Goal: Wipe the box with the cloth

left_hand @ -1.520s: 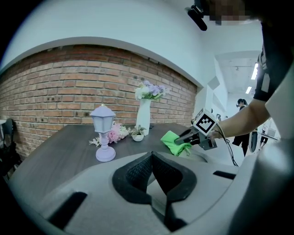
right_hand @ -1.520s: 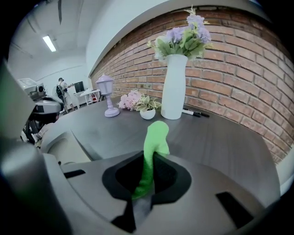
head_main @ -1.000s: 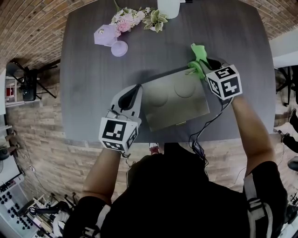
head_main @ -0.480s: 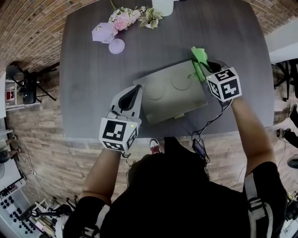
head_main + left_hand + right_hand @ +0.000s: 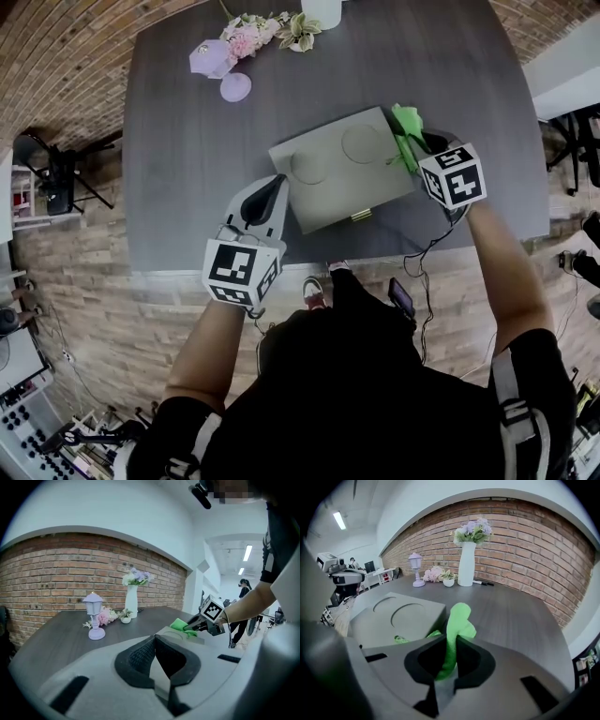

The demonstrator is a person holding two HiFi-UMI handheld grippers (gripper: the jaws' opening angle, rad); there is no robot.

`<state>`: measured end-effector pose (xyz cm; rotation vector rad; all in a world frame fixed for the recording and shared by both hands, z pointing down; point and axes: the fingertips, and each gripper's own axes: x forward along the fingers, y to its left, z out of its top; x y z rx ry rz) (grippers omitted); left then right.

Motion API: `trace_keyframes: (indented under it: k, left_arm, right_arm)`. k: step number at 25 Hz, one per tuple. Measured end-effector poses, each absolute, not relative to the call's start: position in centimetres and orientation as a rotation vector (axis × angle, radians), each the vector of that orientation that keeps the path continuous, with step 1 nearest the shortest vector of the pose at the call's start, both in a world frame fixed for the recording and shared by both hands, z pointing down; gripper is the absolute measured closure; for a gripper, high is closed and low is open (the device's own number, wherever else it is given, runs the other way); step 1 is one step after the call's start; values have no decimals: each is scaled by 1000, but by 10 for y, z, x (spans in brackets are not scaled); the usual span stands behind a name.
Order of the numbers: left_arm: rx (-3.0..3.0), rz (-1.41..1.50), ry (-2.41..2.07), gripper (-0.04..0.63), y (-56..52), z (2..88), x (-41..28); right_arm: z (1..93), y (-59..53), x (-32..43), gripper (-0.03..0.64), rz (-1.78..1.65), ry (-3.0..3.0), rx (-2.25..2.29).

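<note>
While I look down from the head view, my right gripper (image 5: 419,150) sits at the far right corner of the box (image 5: 342,169), pinching the green cloth (image 5: 407,127), which drapes over that corner onto the dark table (image 5: 178,187). My left gripper (image 5: 273,187) points at the box's near left corner; whether it touches I cannot tell. The box is shut, with two round recesses in its lid and a gold clasp (image 5: 361,216) on the near edge. A white vase (image 5: 321,11) is cut off at the top edge, beside pink flowers (image 5: 246,37) and a lilac lamp (image 5: 214,61).

From the left gripper view, my left jaws are pressed together with nothing between them. They hide most of the box (image 5: 194,638); past it I see the cloth (image 5: 179,624) and the right gripper (image 5: 194,626).

From the right gripper view, my right jaws are clamped on the cloth (image 5: 459,620), whose free end stands up beyond them. The box (image 5: 398,616) lies just to their left, touching the cloth. Farther off, the vase (image 5: 466,564) holds pale flowers (image 5: 473,530).
</note>
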<state>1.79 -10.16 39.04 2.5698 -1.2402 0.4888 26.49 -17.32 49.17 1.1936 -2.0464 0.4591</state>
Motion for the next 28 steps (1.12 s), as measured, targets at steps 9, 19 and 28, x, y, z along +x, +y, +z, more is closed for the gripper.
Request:
trace_keyframes:
  k: [9, 19, 28]
  left_arm:
    - [2582, 486, -1213, 586, -65, 394, 9]
    - [2624, 467, -1198, 586, -37, 387, 0]
    - [2618, 456, -1248, 586, -3, 379, -29]
  right_arm:
    - [491, -127, 278, 580, 480, -1993, 1264]
    - [479, -83, 281, 580, 480, -1959, 1321]
    - [448, -58, 264, 580, 430, -1978, 1336]
